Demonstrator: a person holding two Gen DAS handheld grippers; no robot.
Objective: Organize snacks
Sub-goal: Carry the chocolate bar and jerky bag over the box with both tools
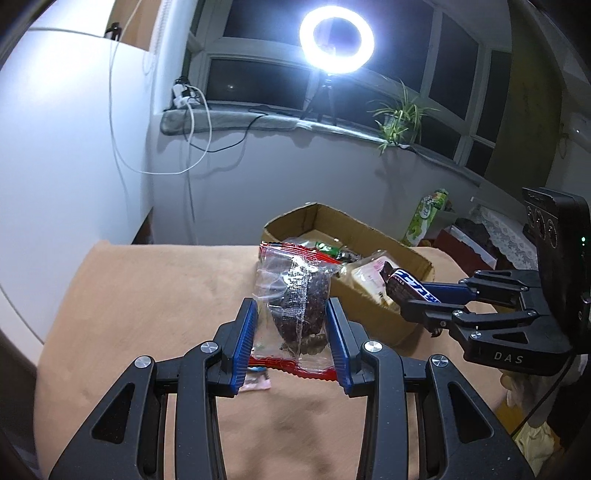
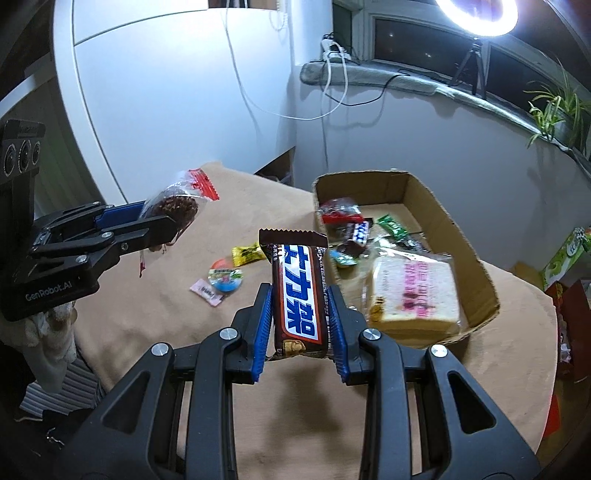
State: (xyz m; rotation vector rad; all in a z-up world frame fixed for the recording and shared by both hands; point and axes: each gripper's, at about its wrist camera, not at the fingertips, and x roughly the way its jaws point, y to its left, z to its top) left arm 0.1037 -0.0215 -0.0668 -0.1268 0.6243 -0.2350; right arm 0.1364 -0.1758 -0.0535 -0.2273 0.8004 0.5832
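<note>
Holding two snacks: you have one clamped in each gripper, both lifted clear of the surface.
Left gripper (image 1: 291, 334): your blue pads are closed on a clear packet with red edges (image 1: 295, 295) that holds a dark, round cake; the packet stands upright between the pads.
Right gripper (image 2: 300, 325): your pads press on both long sides of a brown chocolate bar (image 2: 297, 291) with a blue and white label, its crimped end pointing away from you.
Seen across: from the left wrist view your right gripper (image 1: 417, 301) sits at the right with the bar's end poking out of it, in front of the box; from the right wrist view your left gripper (image 2: 162, 221) sits at the left, out above the surface.
Surface (image 2: 140, 295): covered in a tan cloth.
Loose snacks: a yellow candy (image 2: 248, 254), a round colourful sweet (image 2: 224, 280) and a pink wrapped piece (image 2: 207, 292) lie close together on the cloth, left of the box.
Cardboard box (image 2: 476, 266): open-topped, on the far right part of the surface.
Inside the box: a bagged sandwich (image 2: 413, 291) at the near end, with several small wrapped snacks, red, green and dark, farther in.
Background: a lit ring light (image 1: 337, 36) on a tripod stands on the window sill, near a potted plant (image 1: 397, 116).
</note>
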